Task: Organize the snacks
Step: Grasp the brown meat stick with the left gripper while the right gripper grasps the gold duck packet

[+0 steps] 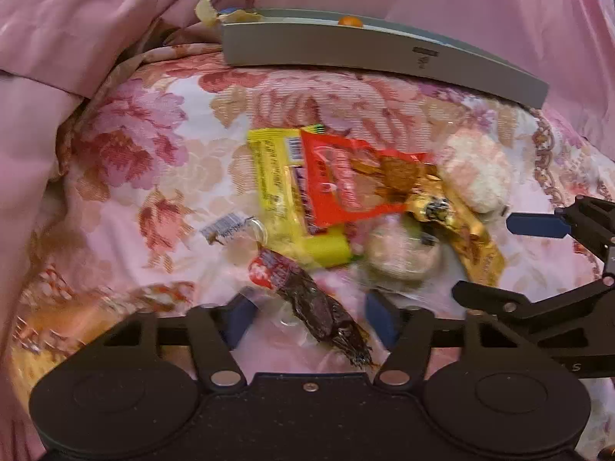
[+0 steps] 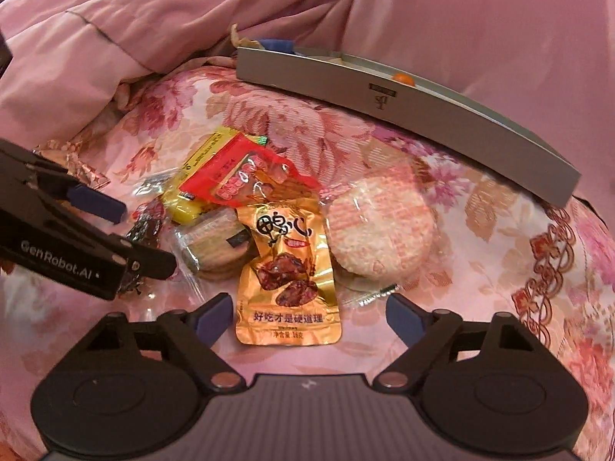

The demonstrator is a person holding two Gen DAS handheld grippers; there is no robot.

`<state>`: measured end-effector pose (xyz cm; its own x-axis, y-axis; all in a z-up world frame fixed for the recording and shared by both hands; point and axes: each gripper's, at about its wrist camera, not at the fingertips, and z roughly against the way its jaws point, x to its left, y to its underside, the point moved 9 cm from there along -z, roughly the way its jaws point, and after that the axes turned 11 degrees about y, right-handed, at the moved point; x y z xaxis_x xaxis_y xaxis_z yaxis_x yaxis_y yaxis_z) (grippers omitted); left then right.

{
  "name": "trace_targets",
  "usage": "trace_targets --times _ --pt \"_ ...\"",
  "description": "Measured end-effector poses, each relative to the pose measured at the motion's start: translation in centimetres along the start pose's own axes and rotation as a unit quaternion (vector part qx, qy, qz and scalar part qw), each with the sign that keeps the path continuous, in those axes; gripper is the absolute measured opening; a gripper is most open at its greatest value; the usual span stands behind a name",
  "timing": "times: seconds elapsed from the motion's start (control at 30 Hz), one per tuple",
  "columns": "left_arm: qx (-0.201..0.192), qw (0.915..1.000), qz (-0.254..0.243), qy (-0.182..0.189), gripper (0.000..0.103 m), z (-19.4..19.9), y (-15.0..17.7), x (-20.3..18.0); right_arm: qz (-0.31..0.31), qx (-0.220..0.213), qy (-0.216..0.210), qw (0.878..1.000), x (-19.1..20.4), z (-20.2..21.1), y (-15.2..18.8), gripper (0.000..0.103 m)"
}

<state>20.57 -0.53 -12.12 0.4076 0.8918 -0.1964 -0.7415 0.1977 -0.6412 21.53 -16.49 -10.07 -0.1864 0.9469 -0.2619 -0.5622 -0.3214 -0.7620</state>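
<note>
A: Left gripper (image 1: pixel 311 319) hangs with its jaws spread, empty, straddling the dark wrapped stick (image 1: pixel 315 307) at the near left edge of the snack pile on the floral bedspread (image 1: pixel 161 176).

B: Close across its narrow middle — the wrapper looks slippery.

A: And the right gripper (image 2: pixel 303 319)?

B: Jaws wide too, the gold pouch (image 2: pixel 288 276) lying between them; the grey tray (image 2: pixel 384 88) waits behind — probably the destination.
</note>
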Motion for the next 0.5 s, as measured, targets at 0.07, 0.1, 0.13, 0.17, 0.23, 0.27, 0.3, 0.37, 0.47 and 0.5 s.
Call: trace_targets --times 0.07,0.1,0.13,0.17,0.23,0.27,0.3,0.37,0.47,0.5 --pt "-0.003 0.9999 0.01 0.006 0.057 0.1 -0.3 0.7 -0.002 0.006 -0.008 1.0 0.1 -0.4 0.0 0.082" --pt "-0.004 0.9999 0.015 0.008 0.056 0.1 -0.4 1.0 -0.004 0.007 -0.011 1.0 0.2 -0.5 -0.1 0.082" --pt "-0.005 0.9997 0.02 0.011 0.055 0.1 -0.6 1.2 -0.006 0.008 -0.015 1.0 0.2 -0.7 -0.3 0.081" --pt "-0.004 0.9996 0.023 0.013 0.056 0.0 -0.7 1.4 -0.008 0.009 -0.019 1.0 0.3 -0.8 -0.4 0.081" --pt "0.0 0.9995 0.026 0.016 0.056 -0.2 -0.9 1.4 -0.012 0.011 -0.027 1.0 0.4 -1.2 -0.8 0.081" --pt "0.0 0.9995 0.029 0.015 0.056 -0.3 -1.1 1.5 -0.017 0.013 -0.031 0.999 0.4 -1.4 -0.9 0.08" --pt "0.001 0.9993 0.034 0.014 0.056 -0.4 -1.2 1.5 -0.022 0.016 -0.032 0.999 0.5 -1.6 -1.1 0.08" --pt "0.003 0.9991 0.042 0.011 0.056 -0.6 -1.4 1.6 -0.031 0.02 -0.032 0.999 0.4 -2.0 -1.2 0.076" --pt "0.004 0.9988 0.049 0.007 0.054 -0.7 -1.5 1.6 -0.036 0.021 -0.033 0.999 0.3 -2.1 -1.3 0.069" --pt "0.003 0.9987 0.05 0.005 0.053 -0.7 -1.5 1.6 -0.036 0.02 -0.034 0.999 0.3 -2.1 -1.3 0.066"
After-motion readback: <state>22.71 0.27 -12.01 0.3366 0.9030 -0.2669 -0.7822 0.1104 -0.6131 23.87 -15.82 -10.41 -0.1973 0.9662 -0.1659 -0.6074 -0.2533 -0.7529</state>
